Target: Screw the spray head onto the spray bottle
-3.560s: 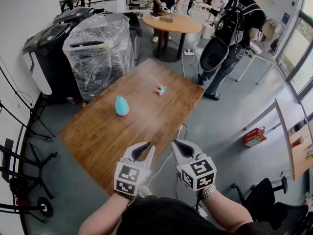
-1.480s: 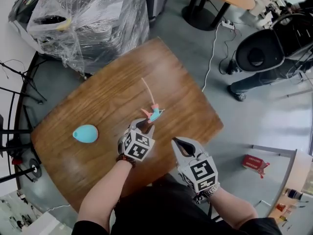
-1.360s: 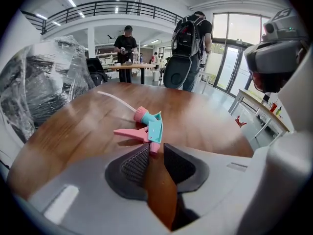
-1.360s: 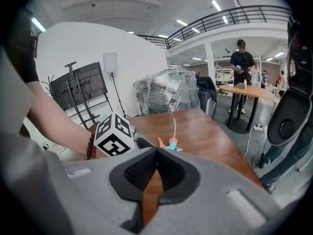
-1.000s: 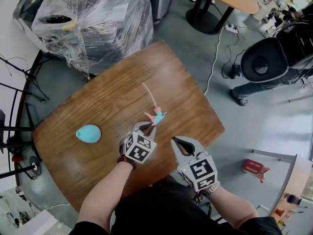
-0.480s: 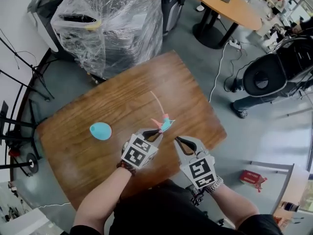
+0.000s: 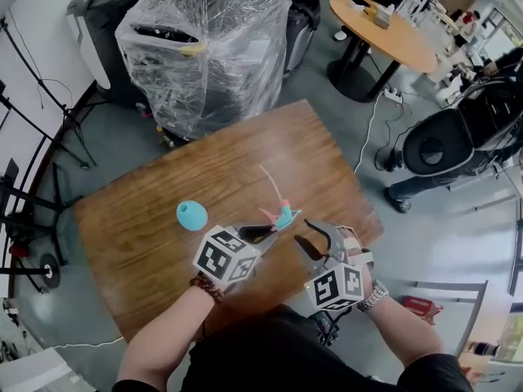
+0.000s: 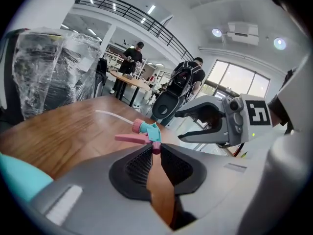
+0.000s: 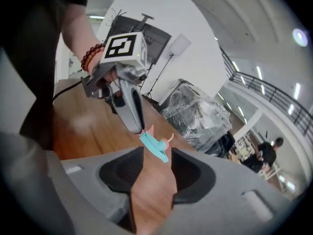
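Observation:
A teal and pink spray head (image 7: 283, 216) with a white dip tube hangs just above the wooden table (image 7: 139, 260). My left gripper (image 7: 263, 232) is shut on its pink tip (image 8: 155, 149). Left of it the teal spray bottle (image 7: 191, 215) lies on the table, untouched. My right gripper (image 7: 309, 237) is just right of the spray head; its jaws have just been opening. In the right gripper view the spray head (image 9: 155, 147) sits just beyond the parted jaw tips, with the pads not pressing on it. The left gripper view shows the right gripper (image 8: 180, 126) with spread jaws.
A machine wrapped in clear plastic (image 7: 204, 47) stands behind the table. Farther back a round table (image 7: 384, 31) has people at it. A person with a black backpack (image 7: 445, 141) stands at the right. A red box (image 7: 413, 305) lies on the floor near my right arm.
My left gripper has lifted the spray head off the table and carried it right. The right gripper has rolled over and gone from shut to open beside it.

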`<state>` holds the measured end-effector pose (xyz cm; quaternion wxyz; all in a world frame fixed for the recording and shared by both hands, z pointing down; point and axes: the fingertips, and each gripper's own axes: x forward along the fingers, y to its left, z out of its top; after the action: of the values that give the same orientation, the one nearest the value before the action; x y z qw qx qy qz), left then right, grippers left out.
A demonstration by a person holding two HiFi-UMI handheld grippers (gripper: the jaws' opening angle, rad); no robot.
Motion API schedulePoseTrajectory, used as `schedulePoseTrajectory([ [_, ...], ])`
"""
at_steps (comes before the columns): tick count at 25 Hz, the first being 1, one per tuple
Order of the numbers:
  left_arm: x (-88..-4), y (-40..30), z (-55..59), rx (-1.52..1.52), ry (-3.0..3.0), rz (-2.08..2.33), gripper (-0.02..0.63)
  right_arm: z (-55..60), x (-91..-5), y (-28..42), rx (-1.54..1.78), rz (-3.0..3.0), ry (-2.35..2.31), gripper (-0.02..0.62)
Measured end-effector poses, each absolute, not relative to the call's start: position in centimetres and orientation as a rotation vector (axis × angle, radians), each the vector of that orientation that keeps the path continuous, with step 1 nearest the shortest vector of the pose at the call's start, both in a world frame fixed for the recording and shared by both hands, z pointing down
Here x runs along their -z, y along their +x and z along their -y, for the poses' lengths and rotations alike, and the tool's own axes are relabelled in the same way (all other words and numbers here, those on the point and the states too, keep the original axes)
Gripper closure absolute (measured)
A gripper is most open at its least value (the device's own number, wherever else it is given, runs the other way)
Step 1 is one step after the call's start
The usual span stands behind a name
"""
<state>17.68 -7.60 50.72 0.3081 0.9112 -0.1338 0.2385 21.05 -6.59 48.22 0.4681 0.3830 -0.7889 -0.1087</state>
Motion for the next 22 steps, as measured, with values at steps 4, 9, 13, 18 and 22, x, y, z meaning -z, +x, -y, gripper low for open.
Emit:
schedulePoseTrajectory([
  [4, -49.1, 16.2, 7.2, -0.544, 2.355, 0.319, 0.535, 7.3, -47.6, 19.1, 0.538, 1.78, 0.778, 0.388],
  [9, -47.8, 14.8, 6.5, -0.474, 2.296, 0.285, 0.535, 8.3, -48.2, 17.0, 0.738, 1.624, 0.62, 0.387],
  [13, -46.6, 14.2, 5.9, -0.425, 2.282, 0.269, 0.535, 8.2, -48.9, 15.7, 0.817, 1.546, 0.515, 0.388],
  [18, -45.7, 13.6, 4.9, -0.378, 2.267, 0.25, 0.535, 8.2, -49.6, 15.3, 0.861, 1.471, 0.473, 0.393],
  [22, -45.3, 13.4, 4.5, -0.365, 2.259, 0.241, 0.534, 8.6, -49.5, 15.3, 0.904, 1.417, 0.462, 0.469],
])
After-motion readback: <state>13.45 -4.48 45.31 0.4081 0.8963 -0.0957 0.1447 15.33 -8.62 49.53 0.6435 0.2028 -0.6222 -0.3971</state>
